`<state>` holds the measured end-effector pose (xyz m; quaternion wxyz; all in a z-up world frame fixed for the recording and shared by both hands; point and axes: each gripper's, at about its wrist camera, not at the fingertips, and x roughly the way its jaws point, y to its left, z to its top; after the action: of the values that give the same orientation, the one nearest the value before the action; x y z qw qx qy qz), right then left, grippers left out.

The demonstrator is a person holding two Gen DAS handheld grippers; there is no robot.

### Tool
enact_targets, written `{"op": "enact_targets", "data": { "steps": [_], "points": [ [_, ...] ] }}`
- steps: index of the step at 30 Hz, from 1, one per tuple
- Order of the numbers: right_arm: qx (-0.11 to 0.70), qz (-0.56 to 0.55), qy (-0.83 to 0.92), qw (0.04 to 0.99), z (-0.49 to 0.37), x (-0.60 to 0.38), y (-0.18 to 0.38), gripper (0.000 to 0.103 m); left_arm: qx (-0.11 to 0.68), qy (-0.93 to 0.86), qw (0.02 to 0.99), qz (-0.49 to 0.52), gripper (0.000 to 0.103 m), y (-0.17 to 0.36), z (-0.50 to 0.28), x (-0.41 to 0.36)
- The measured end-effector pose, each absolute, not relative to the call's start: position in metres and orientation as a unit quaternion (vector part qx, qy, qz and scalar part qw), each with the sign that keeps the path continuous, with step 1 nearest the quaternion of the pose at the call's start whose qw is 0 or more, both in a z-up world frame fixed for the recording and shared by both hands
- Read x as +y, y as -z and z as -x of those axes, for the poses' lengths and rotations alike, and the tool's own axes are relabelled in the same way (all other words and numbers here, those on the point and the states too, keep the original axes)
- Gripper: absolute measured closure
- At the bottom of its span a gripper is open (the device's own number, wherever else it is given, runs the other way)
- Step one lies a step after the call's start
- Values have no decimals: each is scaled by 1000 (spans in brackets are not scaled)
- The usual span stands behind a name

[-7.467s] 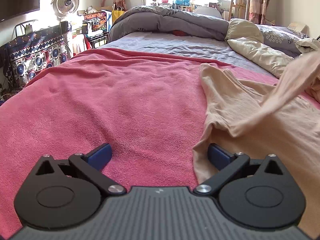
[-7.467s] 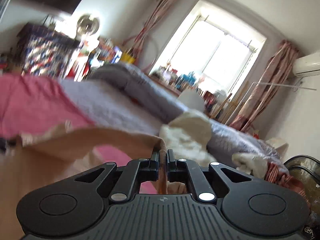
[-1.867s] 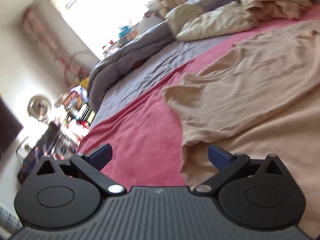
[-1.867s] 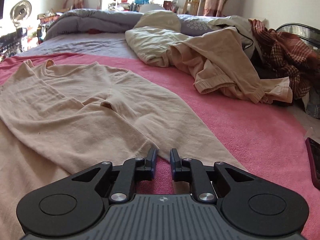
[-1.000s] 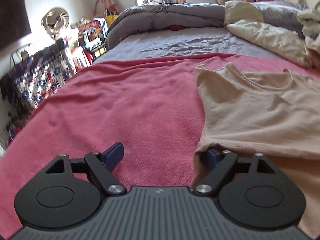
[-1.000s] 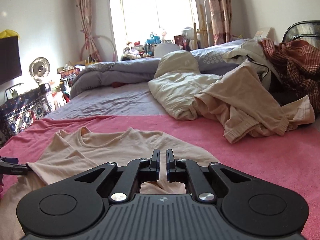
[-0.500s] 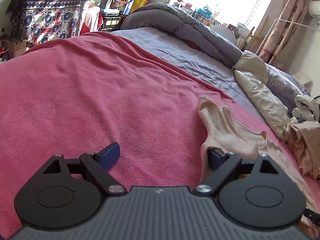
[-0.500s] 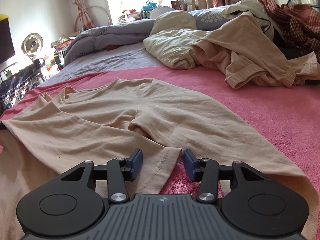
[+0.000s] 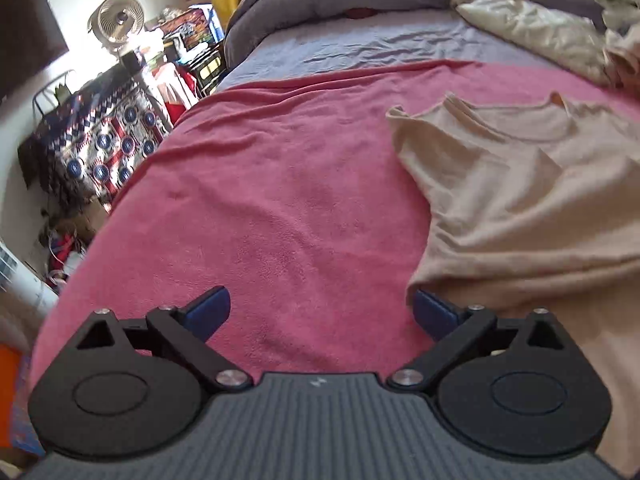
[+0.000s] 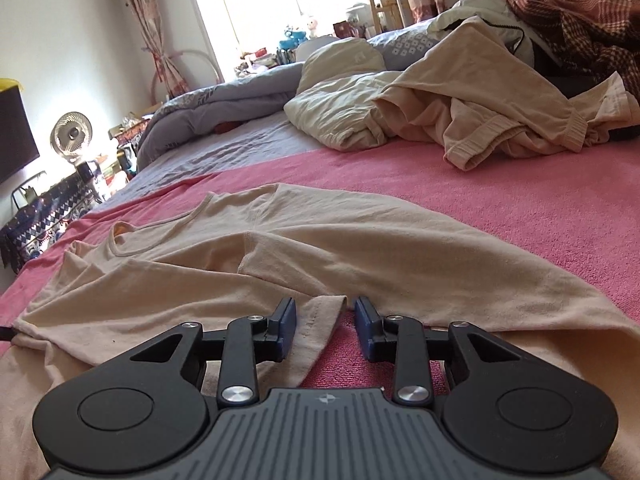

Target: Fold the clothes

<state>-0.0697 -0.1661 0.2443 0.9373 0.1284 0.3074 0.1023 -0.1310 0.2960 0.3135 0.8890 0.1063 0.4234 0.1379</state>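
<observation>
While the left gripper [image 9: 320, 312] hangs low over the pink blanket [image 9: 280, 208] near the bed's left edge, its jaws stand spread wide with nothing between them, as they did half a second ago; its right finger just touches the folded left edge of the beige shirt [image 9: 520, 200]. The view has swung since then, so that the shirt's neckline and shoulder now show flat toward the head of the bed. The shirt lies spread across the middle of the blanket, neckline away from the grippers, with its left side already laid over the body. To the right, the right gripper [image 10: 325, 326] has changed more: a second ago its jaws were pressed together on the cloth, and now they stand partly open, astride the sleeve cuff [image 10: 320, 316], which lies slack on the blanket between them without being pinched (the sleeve has been let go and stays where it was laid). I judge this means the sleeve fold is placed and both grippers are free for the next grasp, likely the shirt's right side or its hem. Farther right, toward the bed's right edge and its head, a heap of unfolded clothes [image 10: 500, 120] waits beside a cream pillow [image 10: 340, 108], so much of the task remains.
</observation>
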Motion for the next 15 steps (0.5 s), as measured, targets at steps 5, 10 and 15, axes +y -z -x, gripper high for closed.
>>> {"op": "enact_targets", "data": {
  "steps": [5,10,15],
  "points": [
    [308,-142,-107,935,68,-169,-245,69,351,-64,921,156,2,-361,135,360],
    [284,-89,-135,945,55,-166,-278,51,337,-53,940,18,2,-362,69,349],
    [234,36,-184,954,-9,-143,-314,26,358,-7,933,-46,2,-327,-8,318]
  ]
}}
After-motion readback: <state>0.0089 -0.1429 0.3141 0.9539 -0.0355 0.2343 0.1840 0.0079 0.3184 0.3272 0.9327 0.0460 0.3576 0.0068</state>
